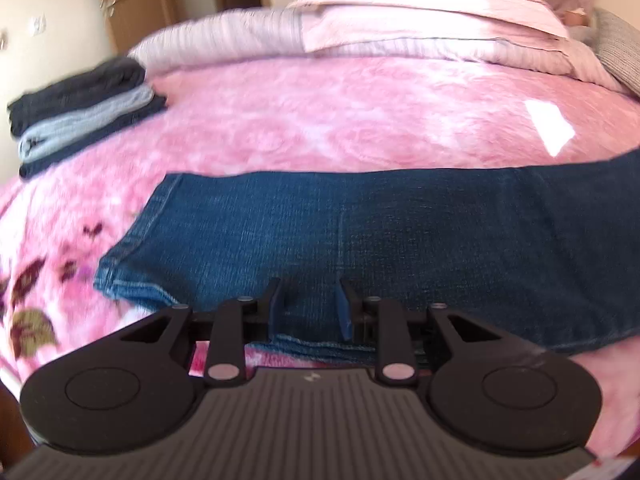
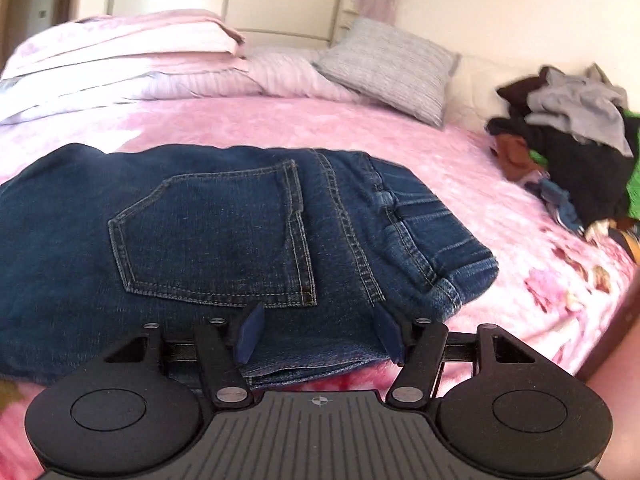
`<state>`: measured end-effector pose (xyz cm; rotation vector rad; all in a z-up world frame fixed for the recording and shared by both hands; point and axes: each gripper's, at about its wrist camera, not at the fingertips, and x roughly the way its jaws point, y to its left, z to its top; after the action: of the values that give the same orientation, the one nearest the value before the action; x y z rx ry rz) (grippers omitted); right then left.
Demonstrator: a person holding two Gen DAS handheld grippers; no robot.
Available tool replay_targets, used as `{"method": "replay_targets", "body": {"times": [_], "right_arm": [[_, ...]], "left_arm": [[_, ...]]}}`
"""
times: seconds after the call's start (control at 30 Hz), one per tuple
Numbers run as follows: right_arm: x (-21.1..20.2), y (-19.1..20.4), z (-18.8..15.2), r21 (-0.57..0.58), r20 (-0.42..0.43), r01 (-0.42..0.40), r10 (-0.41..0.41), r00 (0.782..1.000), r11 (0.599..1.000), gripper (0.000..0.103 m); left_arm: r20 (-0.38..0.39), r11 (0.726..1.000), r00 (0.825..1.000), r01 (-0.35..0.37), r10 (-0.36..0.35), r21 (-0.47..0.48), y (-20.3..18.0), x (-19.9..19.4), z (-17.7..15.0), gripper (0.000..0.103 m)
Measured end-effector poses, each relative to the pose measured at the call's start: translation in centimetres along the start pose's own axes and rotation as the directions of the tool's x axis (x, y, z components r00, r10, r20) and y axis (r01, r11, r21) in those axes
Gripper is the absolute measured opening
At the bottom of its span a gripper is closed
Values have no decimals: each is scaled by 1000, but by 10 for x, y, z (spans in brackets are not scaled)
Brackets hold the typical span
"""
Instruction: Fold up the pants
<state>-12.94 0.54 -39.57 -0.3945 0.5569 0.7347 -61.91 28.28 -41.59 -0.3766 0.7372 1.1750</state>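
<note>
Dark blue jeans (image 1: 360, 236) lie flat across the pink bedspread, folded lengthwise with one leg on the other. In the left wrist view the leg hems are at the left and my left gripper (image 1: 310, 304) stands open over the near edge of the legs. In the right wrist view the jeans (image 2: 208, 232) show a back pocket and the waistband at the right. My right gripper (image 2: 320, 328) is open just above the near edge by the seat, below the pocket. Nothing is held between either pair of fingers.
A stack of folded pants (image 1: 84, 108) sits at the bed's far left. Folded pink bedding (image 1: 420, 12) and a grey pillow (image 2: 388, 68) lie at the head. A heap of unfolded clothes (image 2: 576, 148) fills the right side. Pink bedspread (image 1: 340, 120) stretches beyond the jeans.
</note>
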Motion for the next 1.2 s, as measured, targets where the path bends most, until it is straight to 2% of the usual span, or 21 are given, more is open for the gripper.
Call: {"method": "replay_targets", "body": {"times": [0.07, 0.13, 0.17, 0.23, 0.3, 0.37, 0.47, 0.67, 0.9, 1.2], "right_arm": [[-8, 7, 15, 4, -88, 24, -23, 996, 1000, 58], [-29, 12, 26, 27, -123, 17, -13, 992, 999, 58], [-47, 14, 30, 49, -106, -14, 20, 994, 999, 58], [-84, 20, 30, 96, -69, -60, 67, 995, 994, 59], [-114, 29, 22, 138, -78, -83, 94, 993, 987, 59], [-139, 39, 10, 173, -94, -119, 137, 986, 978, 59], [-169, 58, -7, 165, -104, -168, 186, 977, 972, 59], [-223, 89, -30, 123, -94, -219, 231, 968, 968, 60], [-250, 111, -39, 69, -94, -240, 245, 965, 968, 60], [-261, 120, -44, 41, -94, -248, 251, 963, 968, 60]], "left_arm": [[-48, 998, 998, 26, -28, -49, 5, -2, 11, 24], [-87, 994, 994, 62, -69, -85, 8, -9, 19, 24], [-72, 992, 994, 79, -86, -95, 9, -19, 20, 24], [-41, 994, 995, 88, -91, -60, 5, -44, 18, 31], [-34, 995, 995, 95, -96, -38, -1, -68, 12, 35], [-41, 991, 990, 131, -132, -29, -5, -90, 4, 37], [-39, 988, 988, 151, -151, -11, -10, -120, -11, 40], [-36, 982, 984, 179, -177, 53, -28, -164, -39, 47], [-12, 977, 983, 185, -185, 102, -43, -188, -53, 52], [25, 969, 983, 177, -184, 172, -56, -199, -58, 56]]}}
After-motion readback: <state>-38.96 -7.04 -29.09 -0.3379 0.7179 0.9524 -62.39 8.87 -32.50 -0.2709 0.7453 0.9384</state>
